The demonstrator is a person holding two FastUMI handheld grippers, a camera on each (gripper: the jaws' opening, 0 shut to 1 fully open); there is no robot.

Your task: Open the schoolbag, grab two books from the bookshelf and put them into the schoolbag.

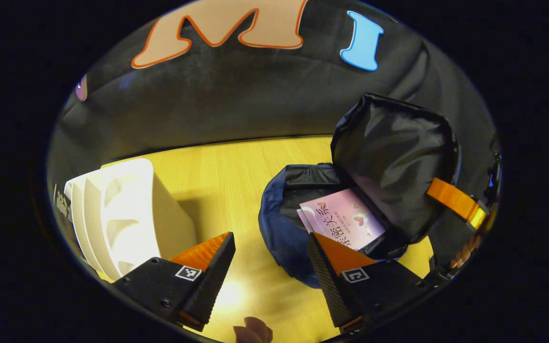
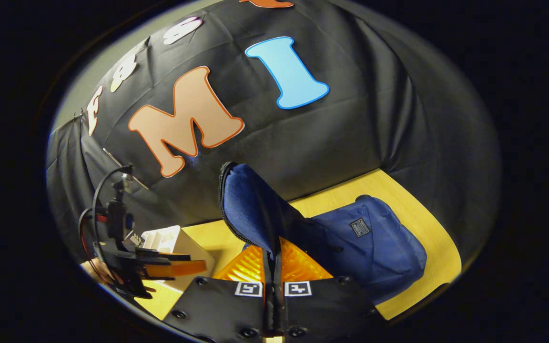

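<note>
Left gripper (image 1: 269, 267): hovering over the yellow wooden table (image 1: 217, 176) with its jaws spread wide and nothing between them, the white bookshelf (image 1: 122, 214) on one side, the bag on the other.
Right gripper (image 2: 273, 267): pinching the flap (image 2: 250, 209) of the schoolbag (image 2: 374, 243) and holding it upright, both fingers pressing tight on the fabric edge.
Schoolbag: lying on the table with its mouth gaping; seen from the left gripper view, a pink book (image 1: 343, 221) is sitting inside, possibly with a second one tucked under it, though I cannot say for sure.
Bookshelf: standing just beside the bag; whether any books are left in its slots is hard to tell from here.
Doing it well: I'd say the right hand should be keeping that flap high and taut, so the opening isn't sagging while the left is sliding books in spine-first.
Materials: navy woven canvas outside, slick crinkly black lining inside, a zip running along the flap's rim; the shelf is rigid, smooth, moulded dividers; the book cover is glossy and flat.
</note>
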